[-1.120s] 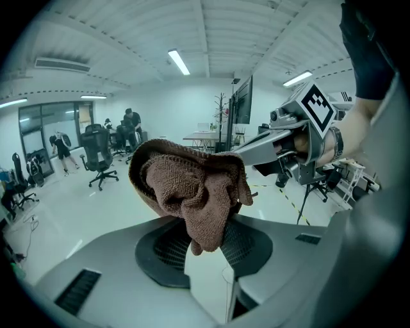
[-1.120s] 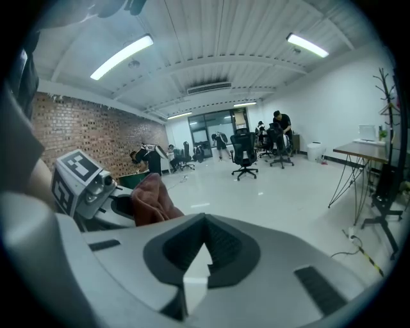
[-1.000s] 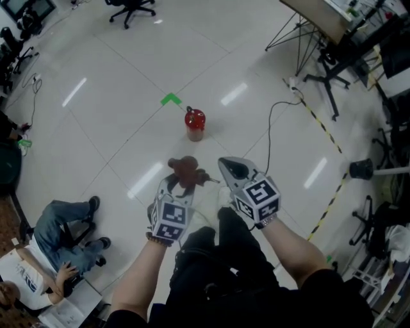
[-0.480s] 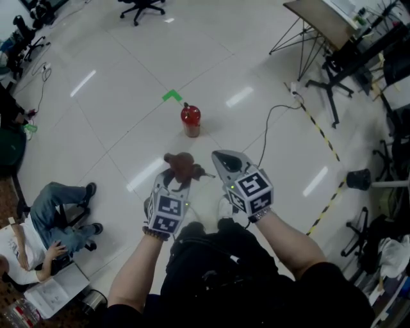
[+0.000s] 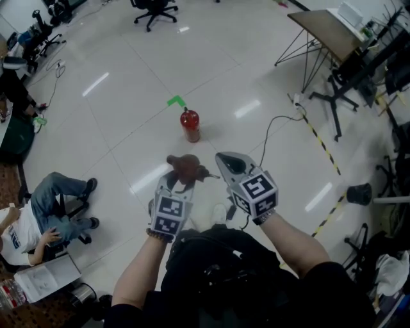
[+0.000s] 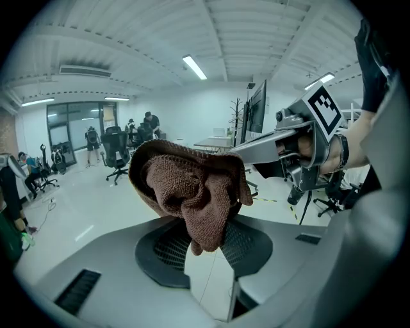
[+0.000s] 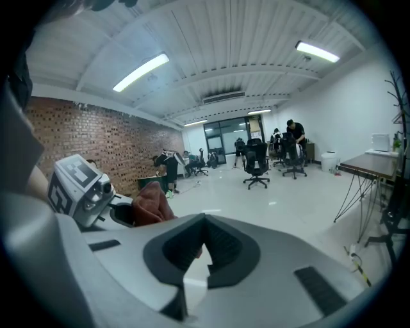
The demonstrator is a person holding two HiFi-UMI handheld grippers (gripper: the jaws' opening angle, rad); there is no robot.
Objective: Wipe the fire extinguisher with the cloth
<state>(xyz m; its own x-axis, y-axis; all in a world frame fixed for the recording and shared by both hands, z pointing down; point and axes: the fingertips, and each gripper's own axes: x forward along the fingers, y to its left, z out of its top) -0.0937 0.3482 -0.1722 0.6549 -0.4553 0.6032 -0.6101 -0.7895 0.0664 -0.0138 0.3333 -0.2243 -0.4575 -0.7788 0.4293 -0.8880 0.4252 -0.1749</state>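
A red fire extinguisher (image 5: 189, 123) stands upright on the white tiled floor, well ahead of both grippers. My left gripper (image 5: 181, 180) is shut on a bunched brown cloth (image 5: 186, 168), which fills the middle of the left gripper view as the cloth (image 6: 192, 189). Beside it on the right, my right gripper (image 5: 225, 161) is shut with nothing between its jaws. In the right gripper view the cloth (image 7: 152, 203) shows at the left next to the left gripper's marker cube. The extinguisher is in neither gripper view.
A green tape mark (image 5: 175, 100) lies just beyond the extinguisher. A black cable (image 5: 272, 128) and yellow-black floor tape (image 5: 321, 143) run at the right, near a trestle table (image 5: 330, 32). A seated person (image 5: 45, 214) is at the left. Office chairs (image 5: 154, 8) stand at the back.
Both grippers have moved forward and up, the cloth still in the left one. The extinguisher now sits a little closer to them in the head view.
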